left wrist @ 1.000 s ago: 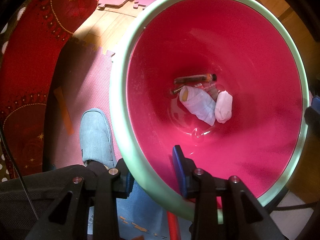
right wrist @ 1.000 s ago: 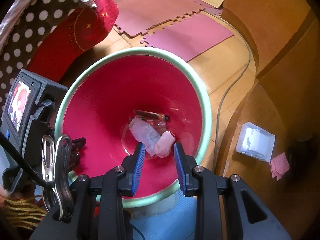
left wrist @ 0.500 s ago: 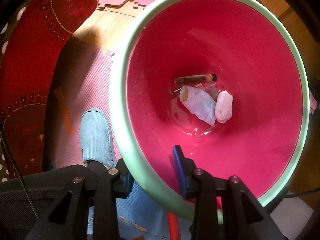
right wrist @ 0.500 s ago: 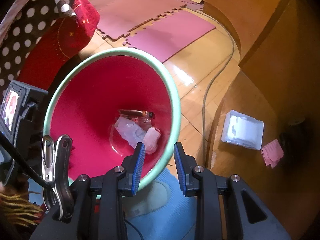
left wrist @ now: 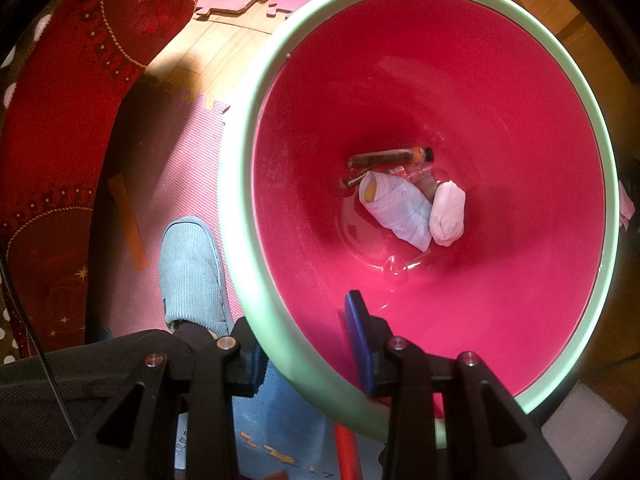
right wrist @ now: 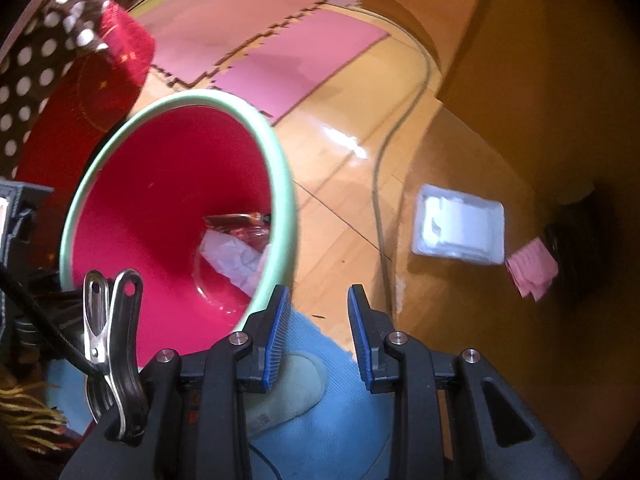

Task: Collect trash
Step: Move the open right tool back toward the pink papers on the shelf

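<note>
L gripper is pinching the rim of the pink bin – trash lying at its bottom. R gripper is hovering w/ fingers spread, empty – white tray lying nearby.

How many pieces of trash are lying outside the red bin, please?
2: a white plastic tray on the brown surface right of the bin, and a pink paper scrap just beyond it. More may be hidden.

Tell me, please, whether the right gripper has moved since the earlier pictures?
Yes. The right gripper has swung rightward off the red bin, toward the white tray on the low wooden table.
</note>
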Demonstrator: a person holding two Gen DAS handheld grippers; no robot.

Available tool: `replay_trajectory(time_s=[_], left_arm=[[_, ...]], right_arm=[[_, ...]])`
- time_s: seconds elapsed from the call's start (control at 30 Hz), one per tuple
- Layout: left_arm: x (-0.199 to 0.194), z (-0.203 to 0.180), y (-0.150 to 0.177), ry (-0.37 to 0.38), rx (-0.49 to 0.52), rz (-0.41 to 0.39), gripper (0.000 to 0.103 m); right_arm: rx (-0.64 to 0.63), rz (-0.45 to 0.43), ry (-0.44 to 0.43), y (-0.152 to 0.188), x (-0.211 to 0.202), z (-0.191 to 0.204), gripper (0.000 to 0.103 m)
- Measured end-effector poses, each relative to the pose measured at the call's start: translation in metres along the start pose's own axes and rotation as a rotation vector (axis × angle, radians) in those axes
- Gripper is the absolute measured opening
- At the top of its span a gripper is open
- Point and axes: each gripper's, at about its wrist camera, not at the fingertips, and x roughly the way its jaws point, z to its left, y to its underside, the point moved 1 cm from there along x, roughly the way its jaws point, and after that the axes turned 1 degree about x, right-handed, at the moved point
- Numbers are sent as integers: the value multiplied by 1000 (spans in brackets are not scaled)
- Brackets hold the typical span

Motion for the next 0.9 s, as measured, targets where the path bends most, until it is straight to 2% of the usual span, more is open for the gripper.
replay_trajectory(time_s=[0.27,0.9], left_arm=[[0,0,0,-2,1,-1,36],[1,0,0,-3,2,-1,36]], right_arm=[[75,20,23,9,9,-25,31],[180,46,45,17,27,-56,31]])
